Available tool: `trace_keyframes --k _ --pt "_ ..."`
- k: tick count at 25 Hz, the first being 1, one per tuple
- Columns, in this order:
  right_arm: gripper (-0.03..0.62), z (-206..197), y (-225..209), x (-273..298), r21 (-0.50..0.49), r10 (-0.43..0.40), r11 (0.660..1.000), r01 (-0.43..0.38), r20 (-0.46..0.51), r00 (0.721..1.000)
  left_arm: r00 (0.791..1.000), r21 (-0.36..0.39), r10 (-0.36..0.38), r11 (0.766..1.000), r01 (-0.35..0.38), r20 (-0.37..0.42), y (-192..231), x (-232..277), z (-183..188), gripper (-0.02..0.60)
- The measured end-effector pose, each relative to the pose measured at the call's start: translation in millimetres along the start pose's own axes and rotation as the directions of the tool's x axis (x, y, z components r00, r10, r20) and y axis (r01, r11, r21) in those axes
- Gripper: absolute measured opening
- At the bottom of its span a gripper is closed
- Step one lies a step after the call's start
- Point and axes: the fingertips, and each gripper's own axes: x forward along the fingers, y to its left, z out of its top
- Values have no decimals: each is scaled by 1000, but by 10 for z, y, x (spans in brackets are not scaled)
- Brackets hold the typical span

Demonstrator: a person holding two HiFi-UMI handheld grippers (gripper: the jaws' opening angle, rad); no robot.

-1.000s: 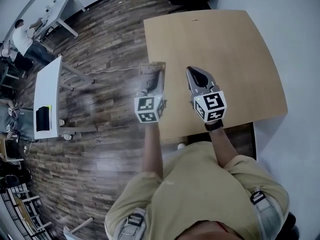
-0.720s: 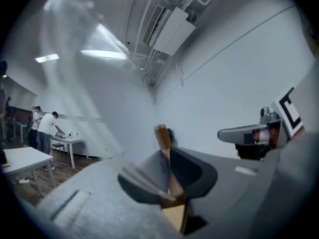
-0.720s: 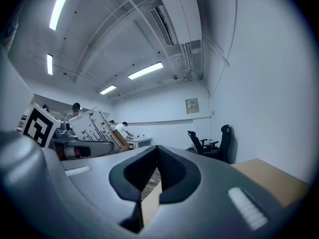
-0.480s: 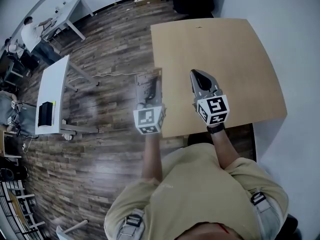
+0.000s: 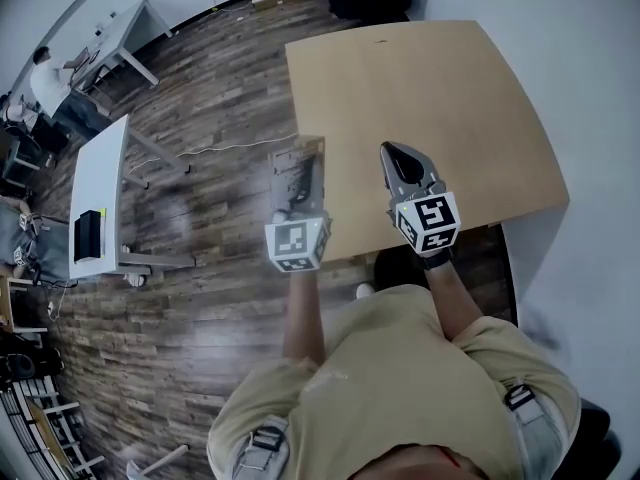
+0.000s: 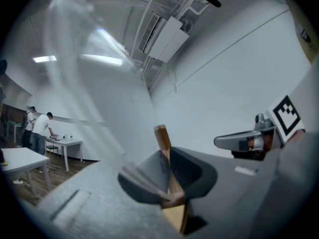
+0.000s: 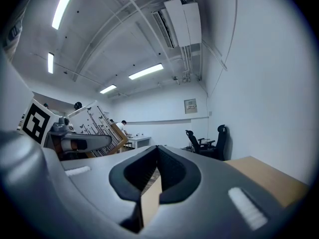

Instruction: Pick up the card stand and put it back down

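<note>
The card stand (image 5: 312, 158), a clear panel on a wooden base, hangs in the air over the tan table's (image 5: 450, 98) left edge. My left gripper (image 5: 293, 190) is shut on it. In the left gripper view the wooden base (image 6: 162, 136) is pinched between the jaws of the left gripper (image 6: 169, 168), and the clear panel smears off to the left. My right gripper (image 5: 400, 158) hovers beside it over the table's near part, shut with nothing in it. From the right gripper (image 7: 157, 151) view, the stand (image 7: 97, 126) shows at the left.
A wooden floor (image 5: 200, 298) lies left of the table. White desks (image 5: 95, 193) stand further left, with people (image 5: 50, 73) at the far one. Office chairs (image 7: 207, 141) stand at the far end. A white wall (image 5: 580, 88) runs along the table's right.
Both grippers have drifted back toward the table's near left corner, the left one still gripping the stand. Neither gripper's jaws have changed.
</note>
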Motion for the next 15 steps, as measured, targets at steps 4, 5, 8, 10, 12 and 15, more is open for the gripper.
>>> trace_keyframes --k 4,5,8,10,12,15 --pt "3 -71 -163 -270 11 -50 999 50 -14 999 998 -8 -60 998 60 -15 -314 1 -62 54" --pt "3 -70 -204 -312 10 -58 998 58 -12 998 997 -7 -75 997 75 -12 -380 31 -61 54" --pt "5 -83 -372 -394 6 -69 998 69 -13 998 994 -13 -111 994 111 -12 -566 213 -78 51" --pt "3 -107 -601 -480 16 -93 995 93 -22 995 988 -20 -149 989 149 -28 -767 400 -112 51" --pt "5 -112 -883 -609 21 -129 991 130 -38 991 979 -32 -198 980 197 -55 -1013 604 -156 51" --pt "3 -167 -1361 -887 4 -188 982 188 -53 981 959 -56 -270 962 266 -87 -1430 940 -299 51"
